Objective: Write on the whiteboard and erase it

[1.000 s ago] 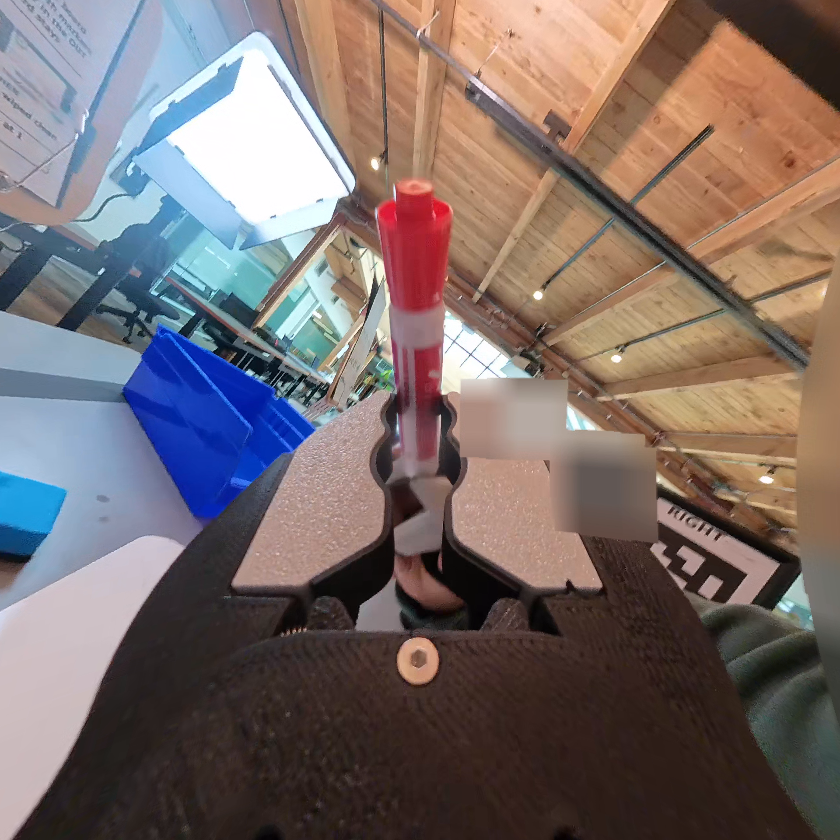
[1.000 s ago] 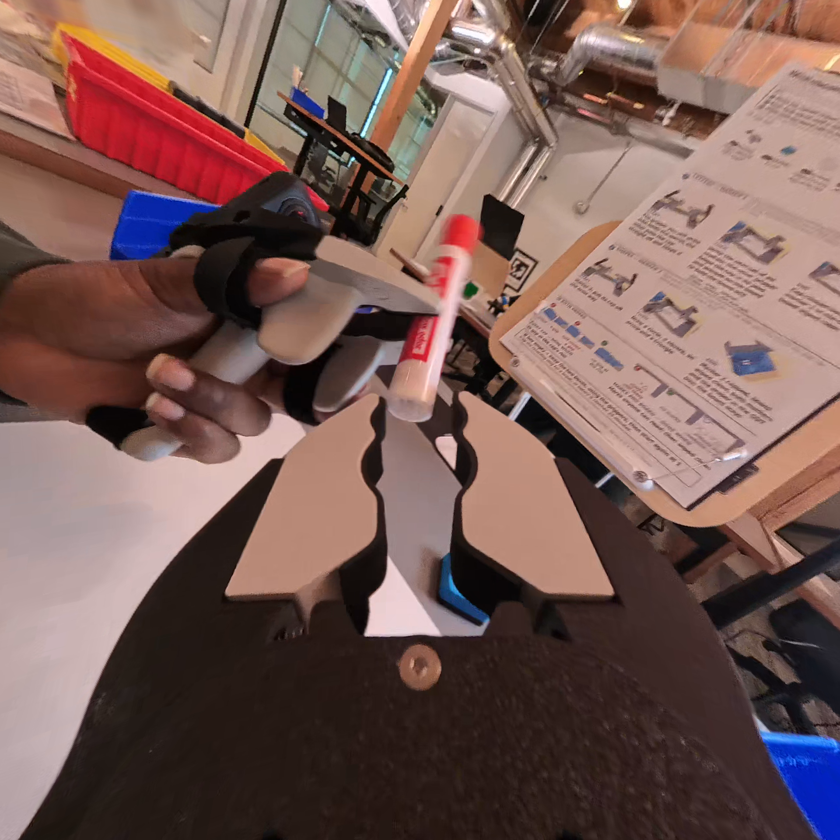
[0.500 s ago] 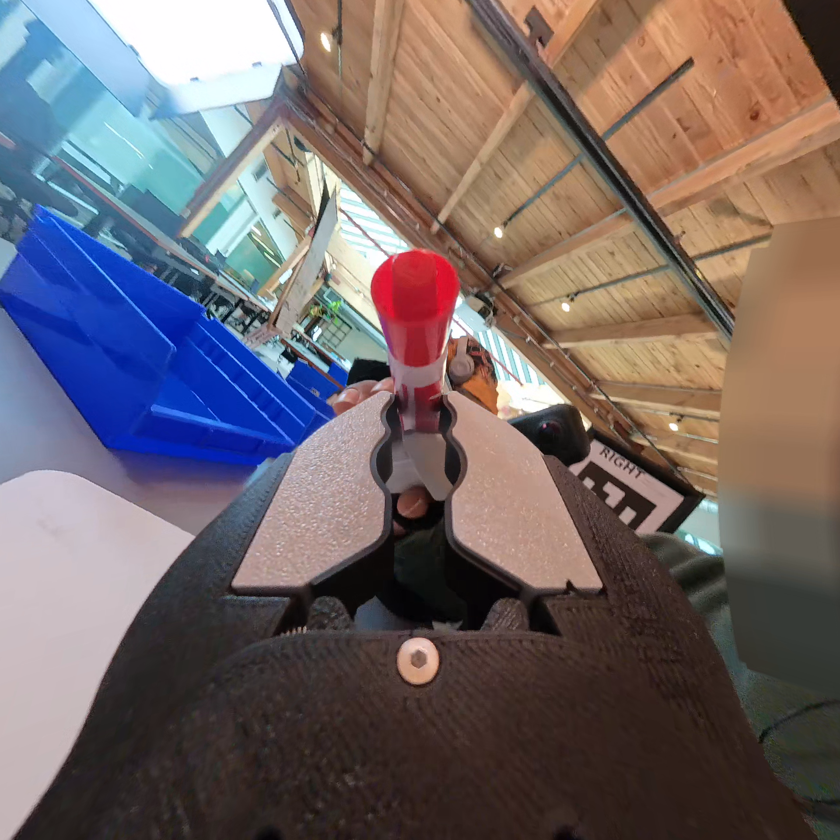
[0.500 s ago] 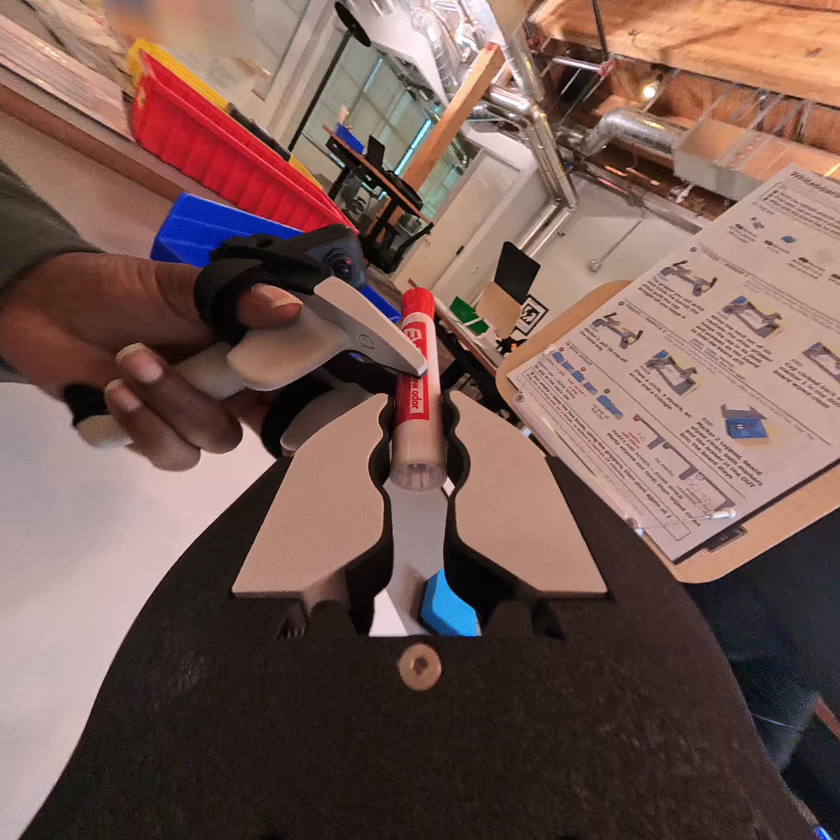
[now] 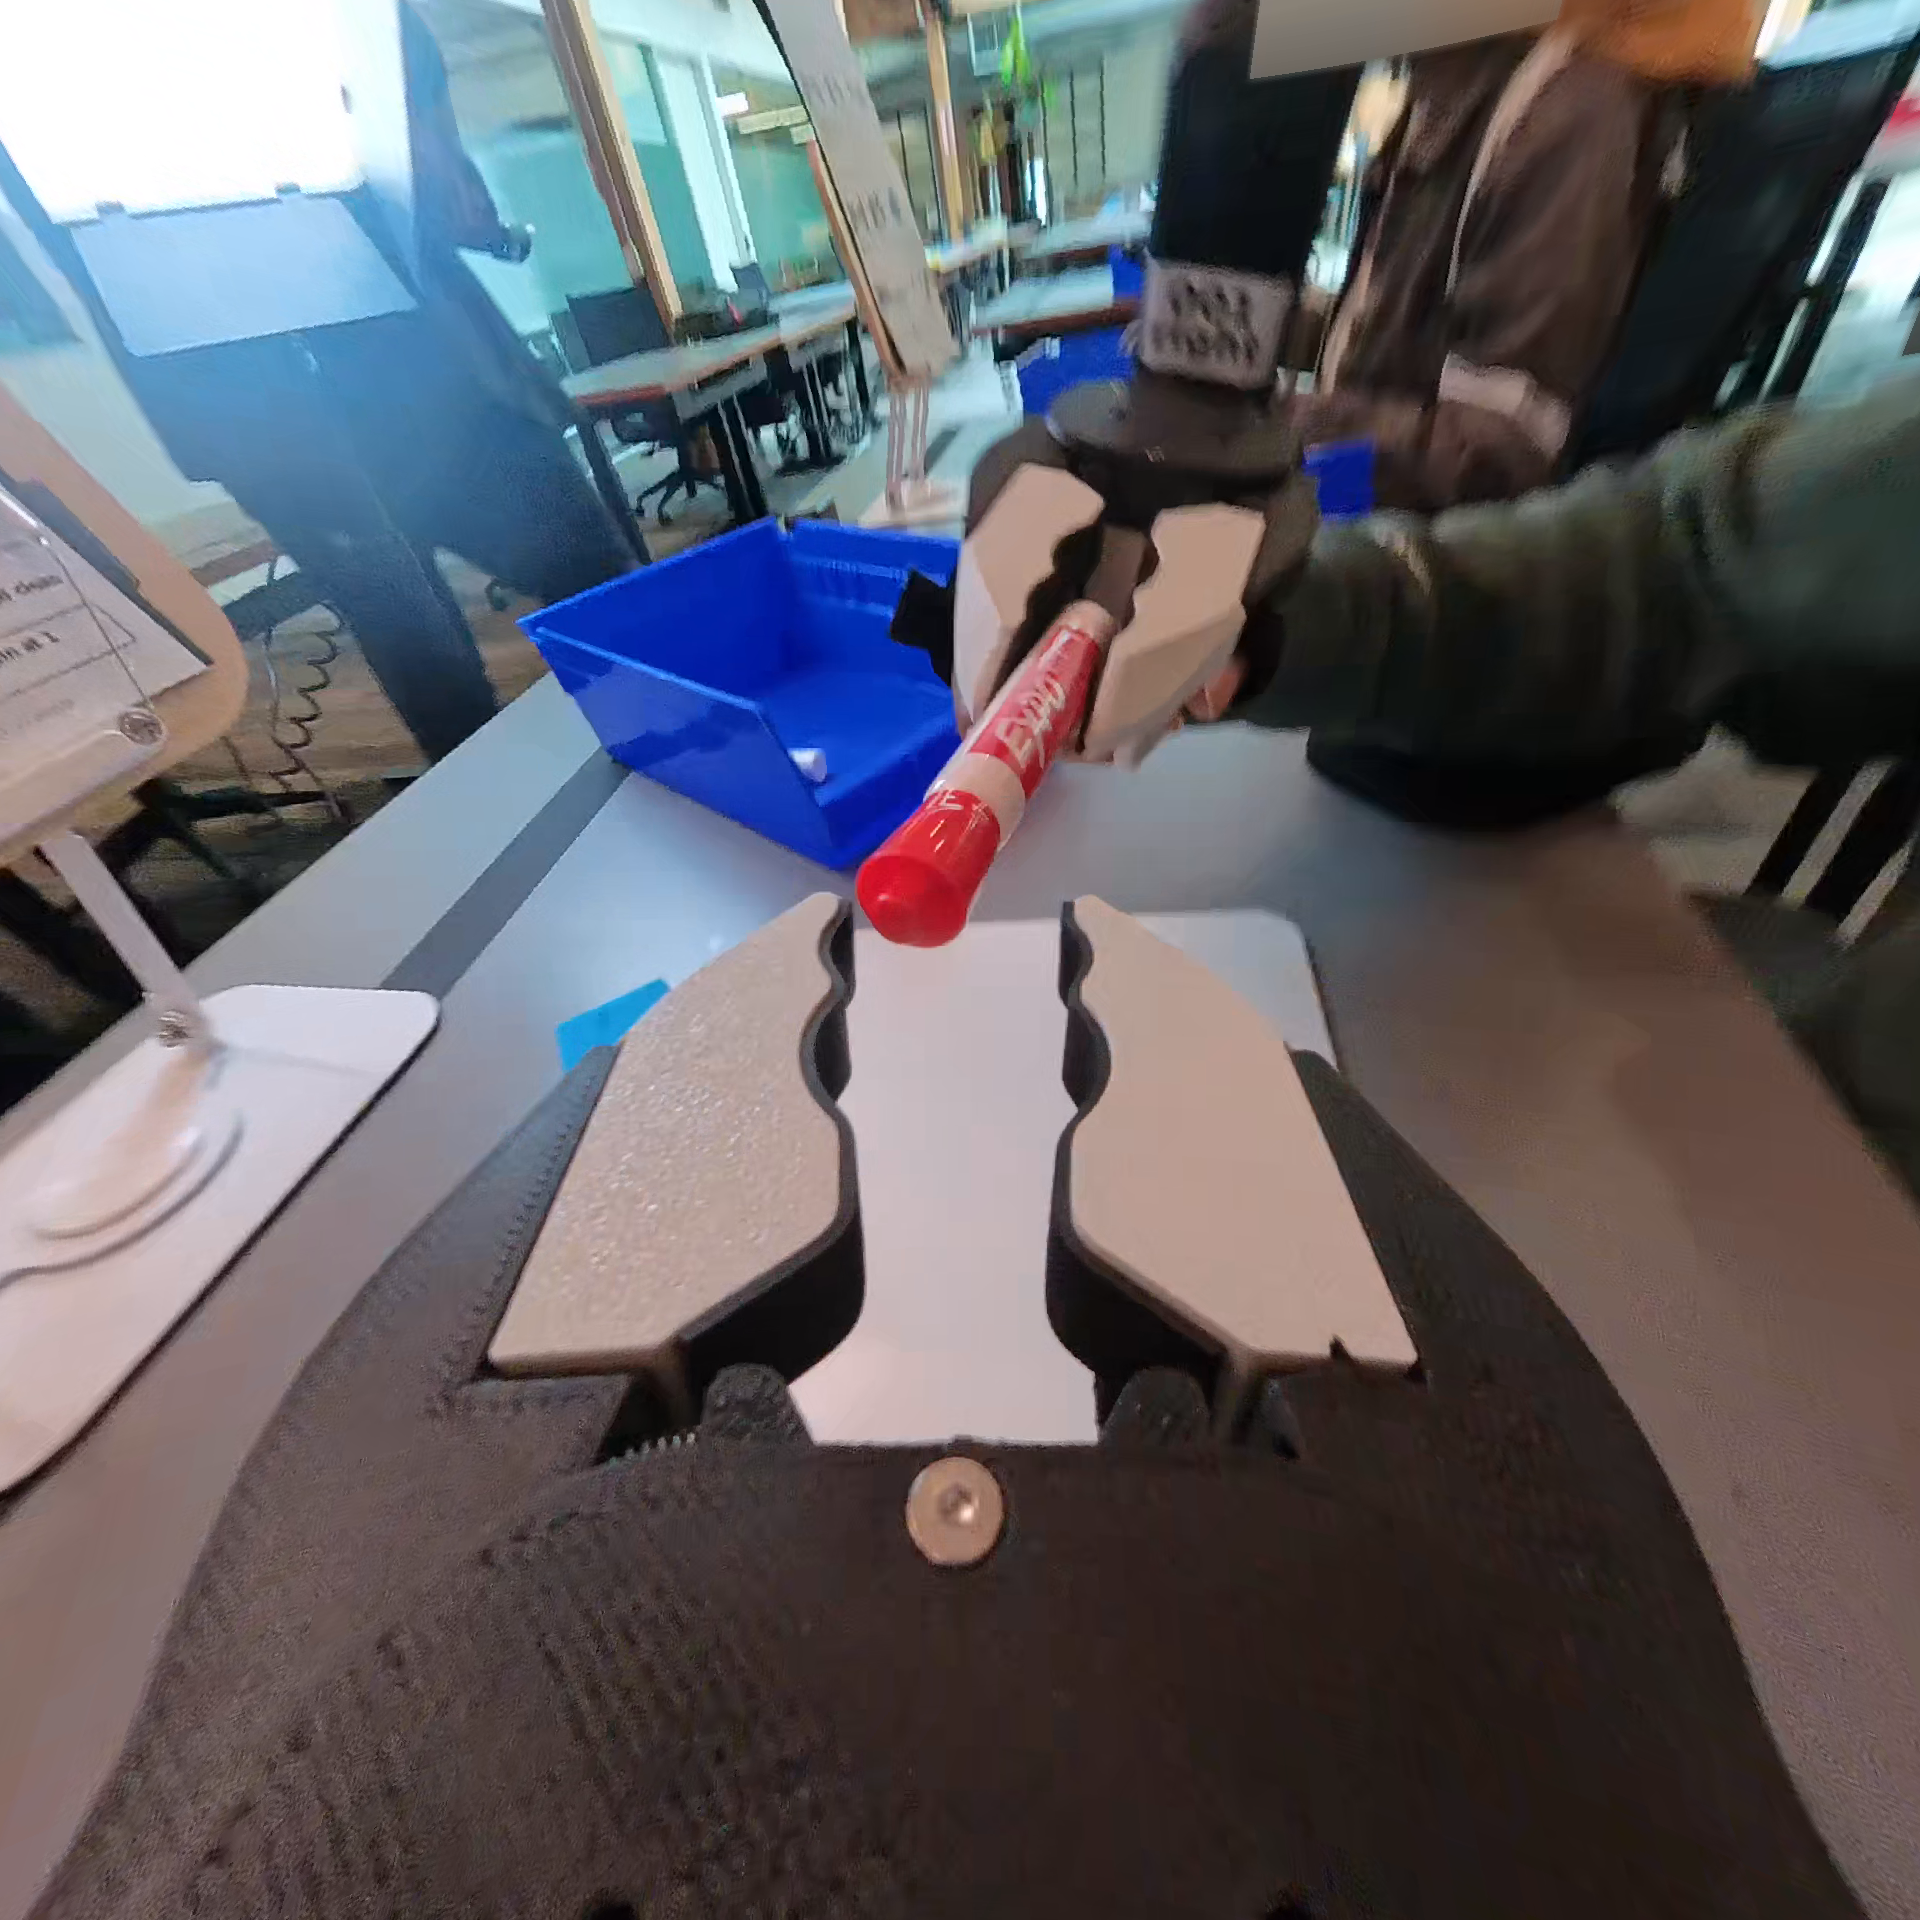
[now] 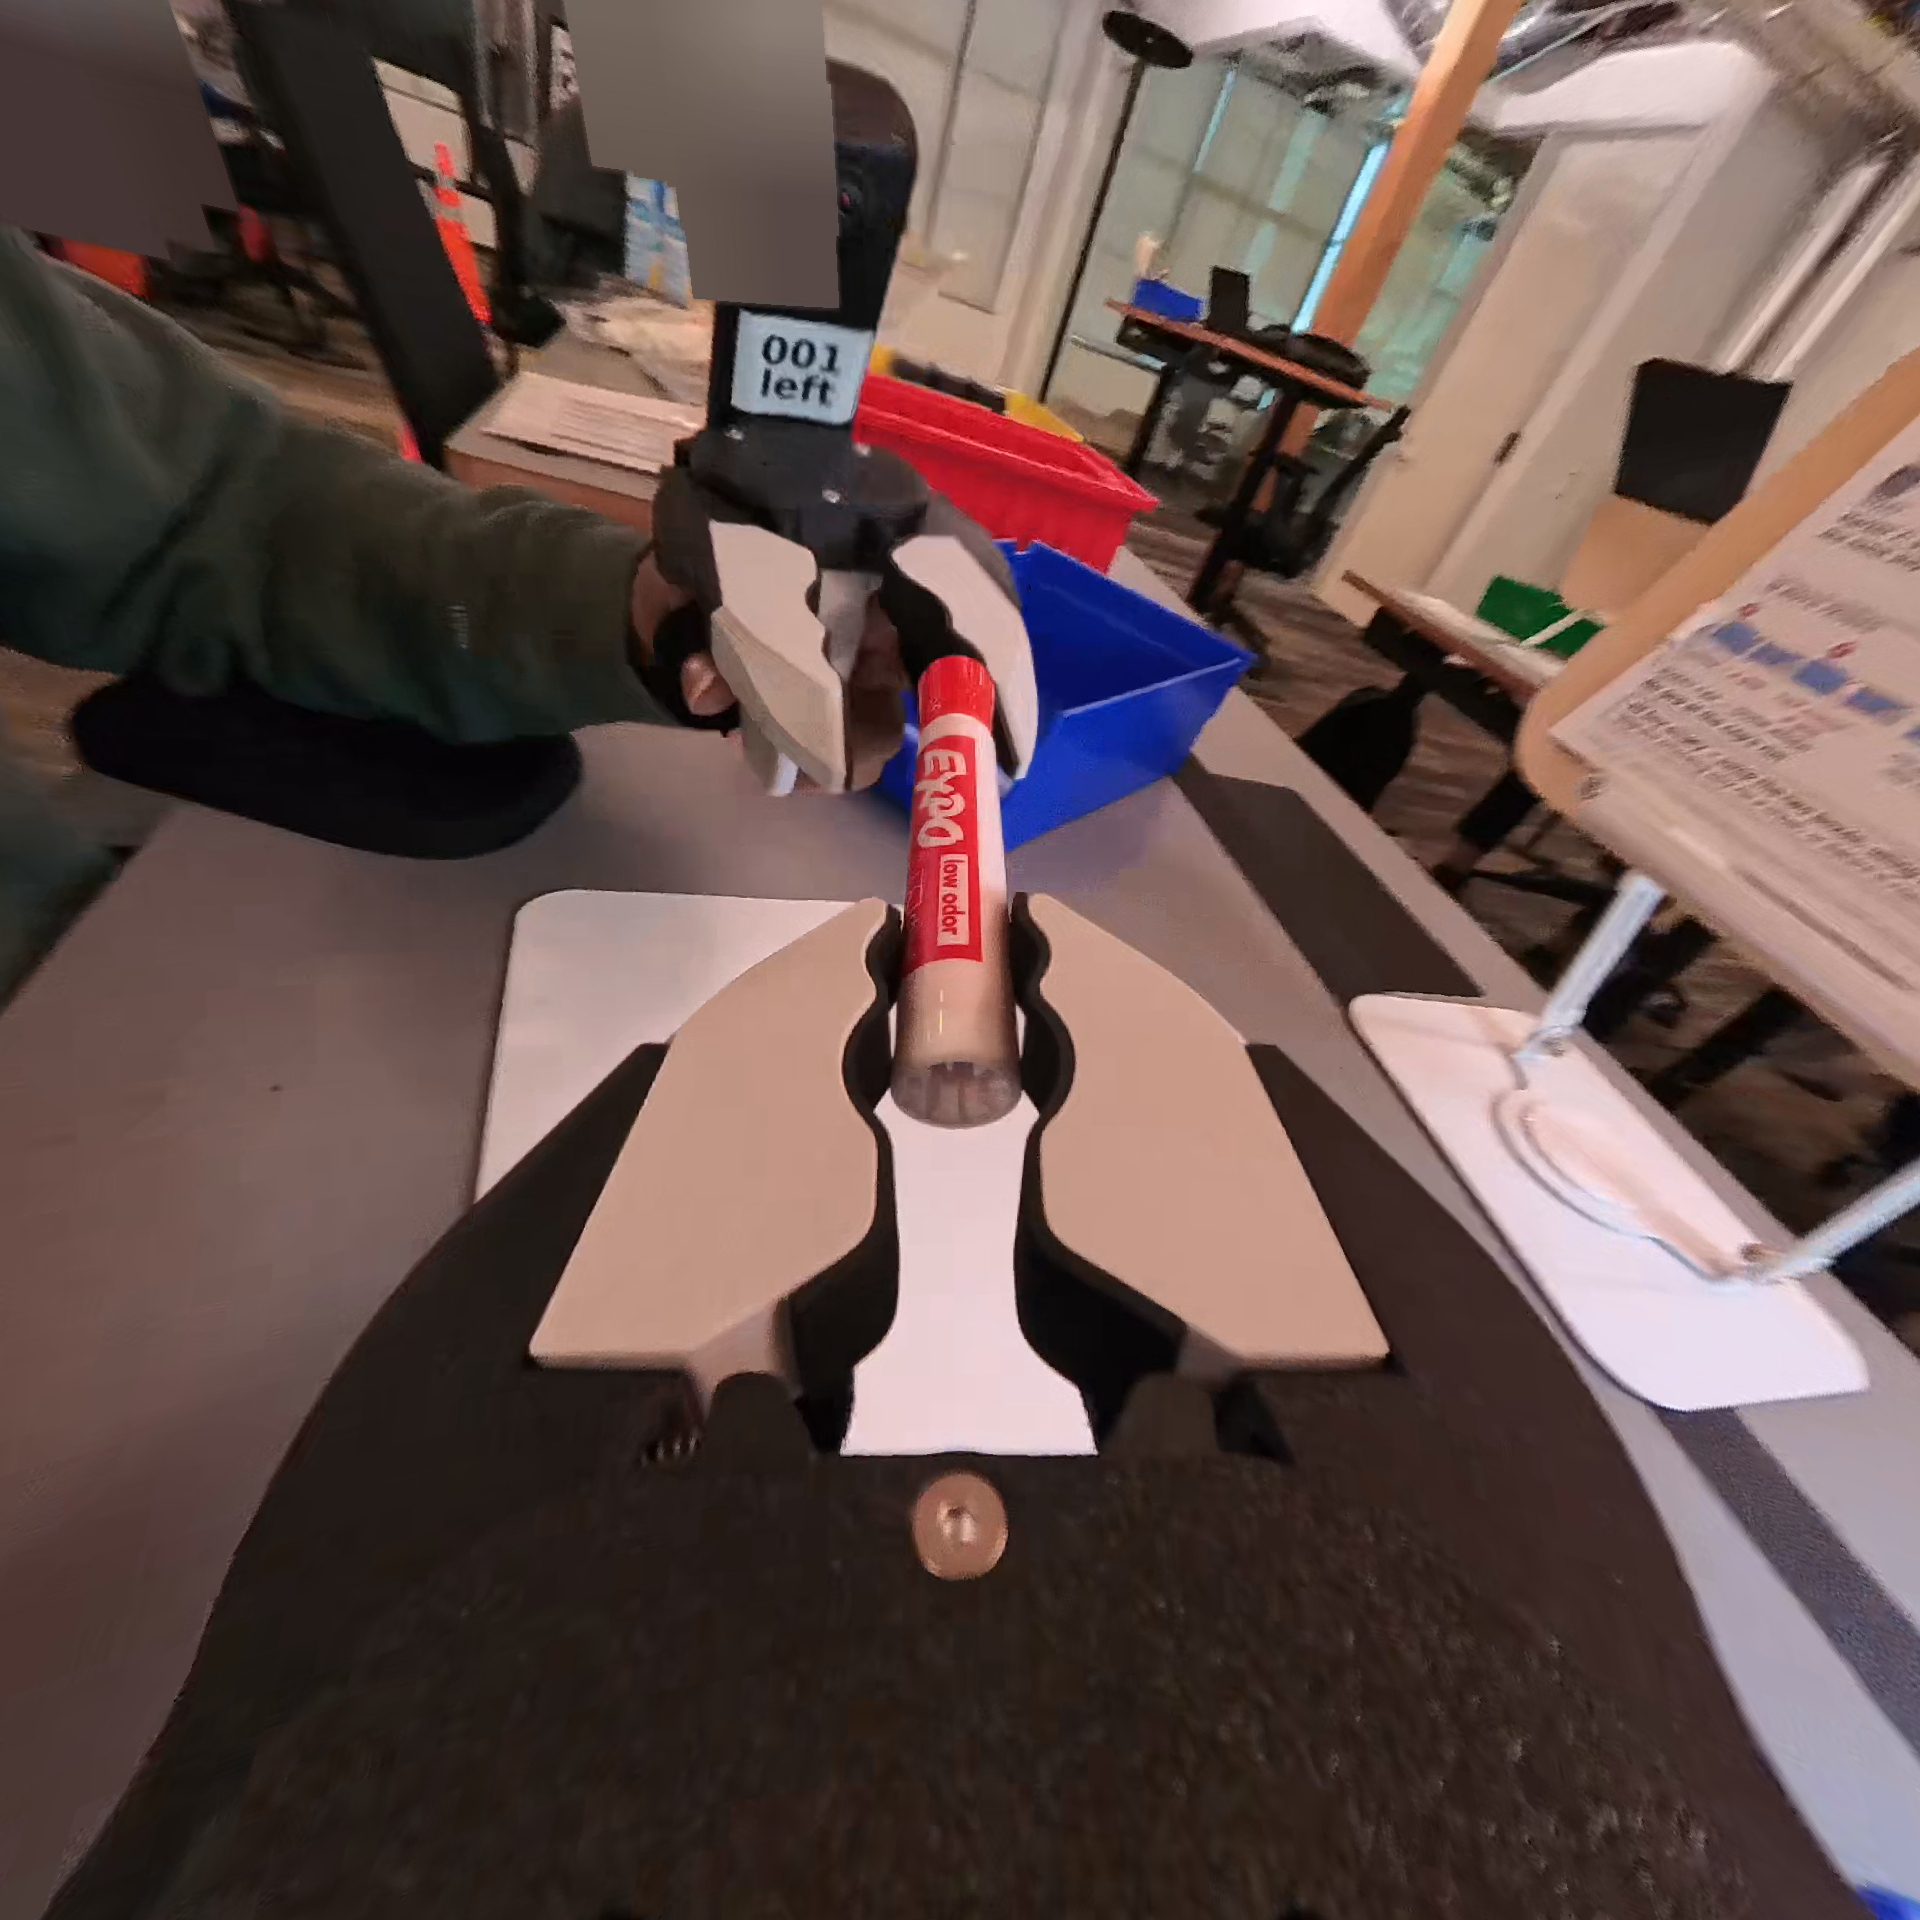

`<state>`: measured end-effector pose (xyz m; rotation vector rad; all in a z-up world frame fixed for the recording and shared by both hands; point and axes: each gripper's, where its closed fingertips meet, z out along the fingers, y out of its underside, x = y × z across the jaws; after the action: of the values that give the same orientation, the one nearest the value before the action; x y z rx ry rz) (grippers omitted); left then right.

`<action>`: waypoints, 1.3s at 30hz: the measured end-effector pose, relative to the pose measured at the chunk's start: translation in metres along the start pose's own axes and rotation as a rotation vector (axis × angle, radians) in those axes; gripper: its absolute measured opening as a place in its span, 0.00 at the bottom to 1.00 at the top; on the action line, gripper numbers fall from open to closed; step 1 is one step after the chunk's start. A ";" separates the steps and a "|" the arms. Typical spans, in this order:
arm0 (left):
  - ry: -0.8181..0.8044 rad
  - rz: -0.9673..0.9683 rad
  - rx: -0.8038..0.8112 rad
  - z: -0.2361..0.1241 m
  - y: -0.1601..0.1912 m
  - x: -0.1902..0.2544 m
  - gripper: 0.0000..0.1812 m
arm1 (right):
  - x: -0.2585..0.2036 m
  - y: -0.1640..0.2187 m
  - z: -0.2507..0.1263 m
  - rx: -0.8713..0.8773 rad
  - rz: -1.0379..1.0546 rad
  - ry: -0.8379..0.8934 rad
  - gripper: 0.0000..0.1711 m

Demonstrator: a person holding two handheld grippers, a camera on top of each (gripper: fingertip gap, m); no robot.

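Observation:
A red-and-white marker (image 6: 948,862) with its red cap on is clamped by its rear barrel between the pads of my right gripper (image 6: 951,914). In the left wrist view the same marker (image 5: 987,769) sticks out of the right gripper (image 5: 1049,717), cap towards me. My left gripper (image 5: 956,914) is open and empty, and the cap hangs just before its fingertips without touching them. In the right wrist view the left gripper (image 6: 894,753) stands open beyond the cap. A small whiteboard (image 6: 644,966) lies on the grey table under both grippers. It also shows in the left wrist view (image 5: 1205,945).
A blue bin (image 5: 727,665) stands behind the whiteboard. A blue eraser (image 5: 608,1023) lies left of my left fingers. An instruction sheet on a stand with a white base (image 6: 1558,1164) is at the right, and a red bin (image 6: 987,468) is farther back. A person's sleeve (image 6: 260,540) reaches in. My right fingertips sit around 6 cm from my left ones.
The left gripper held the marker upright and passed it over. The right gripper shut on the barrel, then the left opened and let go. Both grippers tilted down towards the table.

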<state>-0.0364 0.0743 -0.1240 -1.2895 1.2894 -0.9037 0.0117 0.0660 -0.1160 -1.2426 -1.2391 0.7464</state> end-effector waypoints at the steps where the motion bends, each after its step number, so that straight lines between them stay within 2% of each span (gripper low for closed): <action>1: -0.009 0.052 -0.039 -0.001 0.006 0.003 0.18 | -0.004 0.004 0.001 -0.011 0.026 -0.045 0.12; 3: -0.046 0.114 -0.068 -0.004 0.012 0.005 0.15 | -0.008 0.012 0.002 -0.031 0.059 -0.103 0.12; 11: -0.006 0.130 -0.130 -0.006 0.030 0.015 0.16 | -0.021 0.033 0.008 -0.098 0.120 -0.216 0.12; 13: 0.027 0.139 -0.145 -0.005 0.035 0.021 0.11 | -0.023 0.036 0.009 -0.106 0.127 -0.229 0.12; 17: 0.037 0.134 -0.166 -0.004 0.038 0.023 0.11 | -0.025 0.039 0.009 -0.114 0.146 -0.247 0.12; 21: 0.050 0.025 -0.095 -0.001 0.031 0.023 0.10 | -0.019 0.027 0.006 -0.026 0.201 -0.235 0.12; 26: 0.138 -0.288 0.112 -0.002 0.016 0.019 0.10 | -0.005 0.004 0.003 0.119 0.276 -0.159 0.13; 32: 0.149 -0.294 0.126 -0.007 0.015 0.016 0.10 | -0.002 0.006 0.004 0.092 0.254 -0.123 0.21; 37: 0.171 -0.331 0.139 -0.006 0.014 0.018 0.10 | -0.012 0.014 0.012 0.033 0.184 -0.129 0.21; 39: 0.191 -0.351 0.150 -0.006 0.013 0.020 0.10 | -0.016 0.014 0.013 0.017 0.157 -0.129 0.17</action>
<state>-0.0423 0.0557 -0.1384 -1.3583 1.1308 -1.3724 -0.0021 0.0581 -0.1356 -1.3056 -1.2461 0.9619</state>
